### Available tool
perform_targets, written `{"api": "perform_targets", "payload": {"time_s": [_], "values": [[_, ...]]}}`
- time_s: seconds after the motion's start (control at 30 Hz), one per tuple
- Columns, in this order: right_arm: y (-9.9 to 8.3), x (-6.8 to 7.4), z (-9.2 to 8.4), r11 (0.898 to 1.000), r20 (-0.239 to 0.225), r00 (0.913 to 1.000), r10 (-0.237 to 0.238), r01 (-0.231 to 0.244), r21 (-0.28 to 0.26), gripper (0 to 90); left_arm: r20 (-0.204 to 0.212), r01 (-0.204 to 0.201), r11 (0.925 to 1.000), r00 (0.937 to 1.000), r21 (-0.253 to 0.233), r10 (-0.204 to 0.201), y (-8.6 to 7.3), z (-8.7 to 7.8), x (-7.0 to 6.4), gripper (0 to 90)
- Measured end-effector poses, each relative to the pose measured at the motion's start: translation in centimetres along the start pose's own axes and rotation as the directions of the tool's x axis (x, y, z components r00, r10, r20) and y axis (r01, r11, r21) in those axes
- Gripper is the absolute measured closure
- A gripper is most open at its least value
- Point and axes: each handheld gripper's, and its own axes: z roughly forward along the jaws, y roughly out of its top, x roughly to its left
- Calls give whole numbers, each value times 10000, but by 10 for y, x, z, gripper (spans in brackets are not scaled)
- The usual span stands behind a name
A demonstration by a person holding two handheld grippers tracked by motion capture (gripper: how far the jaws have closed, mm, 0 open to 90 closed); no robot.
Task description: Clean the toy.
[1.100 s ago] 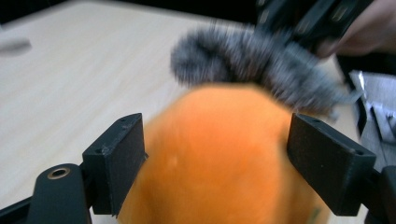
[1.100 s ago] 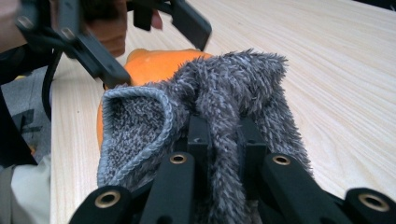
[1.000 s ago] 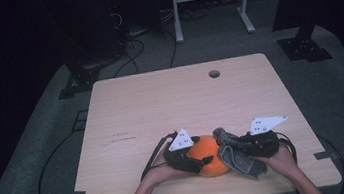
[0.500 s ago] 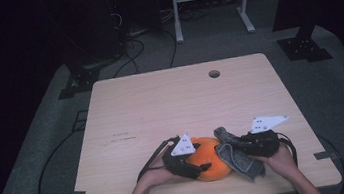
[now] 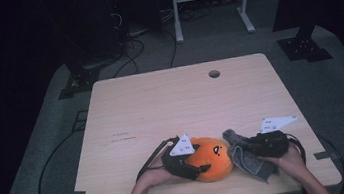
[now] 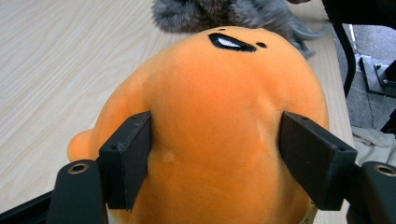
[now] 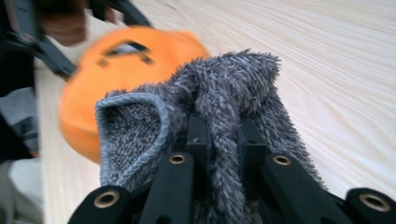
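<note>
At the near edge of a pale wooden table (image 5: 170, 102), low in the high view, a person works two handheld grippers on a pair of soft things. The left gripper (image 6: 215, 154) has its jaws pressed into the flanks of an orange plush (image 6: 219, 121), which sits on the table just left of centre at the bottom of the high view (image 5: 212, 156), its stitched black face turned up and away. The right gripper (image 7: 223, 140) is clamped tight on a bunched grey fuzzy cloth (image 7: 219, 93); in the high view that cloth (image 5: 250, 160) hangs and drapes just right of the plush, close enough to brush it.

The step in hand looks like bringing cloth and plush together, perhaps to wrap or cover the toy. The next move would call for the left hand (image 5: 153, 177) to keep the plush steady while the right carries the cloth over its top; a loose fold could slip free or drag the toy.

The table is bare otherwise, save a cable hole (image 5: 214, 73) near its far edge. Beyond it the room is dark: grey carpet, trailing cables (image 5: 145, 45) at upper left, and a white stand (image 5: 210, 1) at top centre.
</note>
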Motion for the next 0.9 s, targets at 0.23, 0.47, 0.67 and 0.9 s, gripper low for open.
{"api": "perform_targets", "payload": {"time_s": [0.23,0.47,0.67,0.9], "values": [[-10,-15,-26,9995,992,9949,186,-159,-275,734,12,-59,10000,10000,-66,59,1,-1,0,241],[-18,-31,-25,9965,964,9921,798,-817,154,495,130,-121,9999,9998,-119,123,4,-3,0,222],[-15,-31,-29,9959,945,9922,817,-776,-457,460,163,-481,9969,9987,-623,492,14,-15,-3,187],[-13,-32,-26,9959,751,9946,715,-671,-604,447,159,-675,9942,9975,-835,691,37,-8,-1,174]]}}
